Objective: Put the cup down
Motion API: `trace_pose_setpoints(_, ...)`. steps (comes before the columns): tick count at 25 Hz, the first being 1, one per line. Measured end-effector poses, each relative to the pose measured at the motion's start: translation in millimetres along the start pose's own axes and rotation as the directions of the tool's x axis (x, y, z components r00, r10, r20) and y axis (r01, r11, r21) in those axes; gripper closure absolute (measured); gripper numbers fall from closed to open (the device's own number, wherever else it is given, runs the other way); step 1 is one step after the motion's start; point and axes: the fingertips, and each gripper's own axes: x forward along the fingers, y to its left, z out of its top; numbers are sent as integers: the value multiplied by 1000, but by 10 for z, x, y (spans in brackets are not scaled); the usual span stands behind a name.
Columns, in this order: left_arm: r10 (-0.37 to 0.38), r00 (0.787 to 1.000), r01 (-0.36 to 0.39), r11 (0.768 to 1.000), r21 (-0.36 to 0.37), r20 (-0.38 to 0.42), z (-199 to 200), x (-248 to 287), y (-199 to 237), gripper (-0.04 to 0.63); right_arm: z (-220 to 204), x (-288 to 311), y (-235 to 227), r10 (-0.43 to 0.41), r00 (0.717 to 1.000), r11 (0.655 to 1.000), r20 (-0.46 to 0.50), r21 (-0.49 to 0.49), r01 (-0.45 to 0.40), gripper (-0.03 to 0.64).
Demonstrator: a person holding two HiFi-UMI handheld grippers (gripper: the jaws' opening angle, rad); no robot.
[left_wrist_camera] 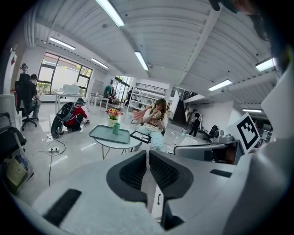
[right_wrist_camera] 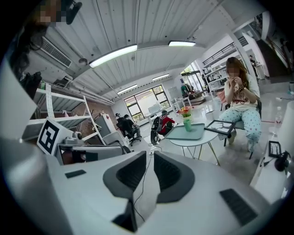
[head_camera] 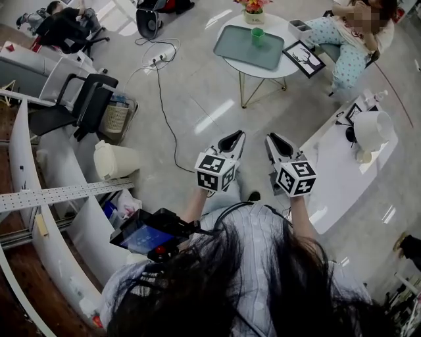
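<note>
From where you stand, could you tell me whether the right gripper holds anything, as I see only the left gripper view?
Observer: No. In its own view the right gripper is empty, its jaws slightly apart with nothing between them.
Operator: Thank you. Where on the tray does the cup stand?
Observer: The head view shows the green cup upright near the far edge of the tray, close to the flower pot.
Operator: Is anything low down at our left?
Observer: A white bin stands on the floor there.
</note>
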Motion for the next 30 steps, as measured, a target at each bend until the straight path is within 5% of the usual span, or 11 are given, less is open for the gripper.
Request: trace_pose_setpoints(30, 95, 995, -95, 995, 5, 32, -719, -939, -930, 561, -675, -1098, 612, 117, 993, 989, -5, -86, -117, 548)
